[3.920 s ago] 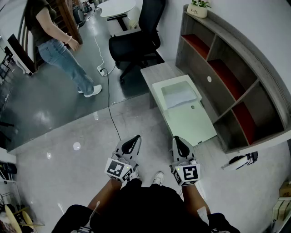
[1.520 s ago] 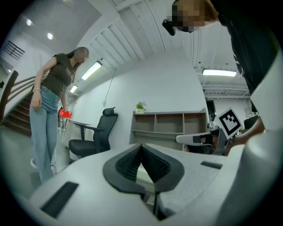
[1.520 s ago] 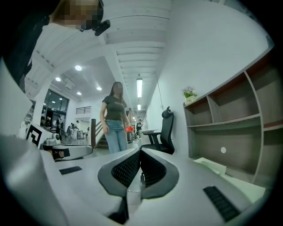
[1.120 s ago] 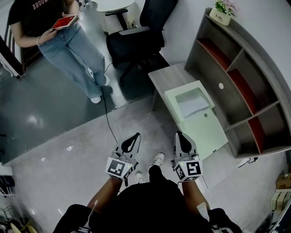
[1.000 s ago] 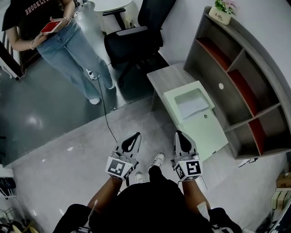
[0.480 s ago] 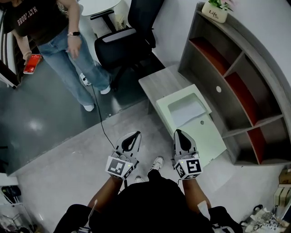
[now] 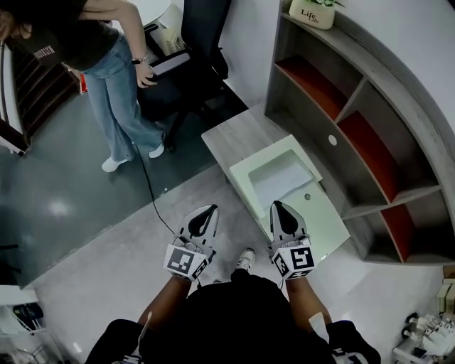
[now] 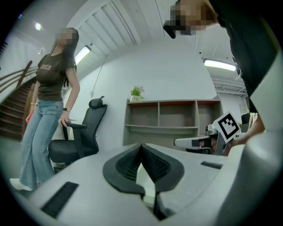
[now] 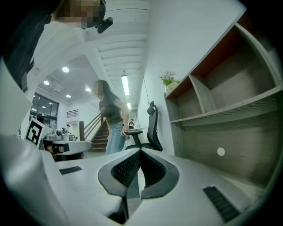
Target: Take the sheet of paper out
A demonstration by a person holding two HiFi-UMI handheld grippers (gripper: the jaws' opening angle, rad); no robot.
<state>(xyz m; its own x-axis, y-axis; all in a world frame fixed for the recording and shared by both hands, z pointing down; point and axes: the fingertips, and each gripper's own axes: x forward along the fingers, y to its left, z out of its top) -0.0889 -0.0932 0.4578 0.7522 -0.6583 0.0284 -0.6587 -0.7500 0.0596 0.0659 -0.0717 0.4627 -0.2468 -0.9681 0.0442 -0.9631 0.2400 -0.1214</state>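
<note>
A white sheet of paper (image 7: 281, 179) lies in the recessed tray on top of a pale green printer (image 7: 318, 218), which stands on a low grey table (image 7: 233, 135). Both grippers are held level in front of the person's body. My left gripper (image 7: 207, 210) is shut with nothing in it, over the floor to the left of the printer. My right gripper (image 7: 276, 205) is also shut and empty, its tip over the printer's near edge, short of the paper. In the gripper views, the left gripper (image 8: 141, 146) and the right gripper (image 9: 140, 151) each have their pads meeting at the tips.
A grey shelf unit (image 7: 355, 106) with red-backed compartments runs along the wall right of the printer, a plant pot (image 7: 311, 13) on top. A black office chair (image 7: 188, 60) and a standing person (image 7: 106, 78) are at the far left. A cable (image 7: 151, 202) crosses the floor.
The whole view has closed in on the printer, which now lies right by the right gripper's tip. The standing person has shifted toward the chair and laid a hand on it.
</note>
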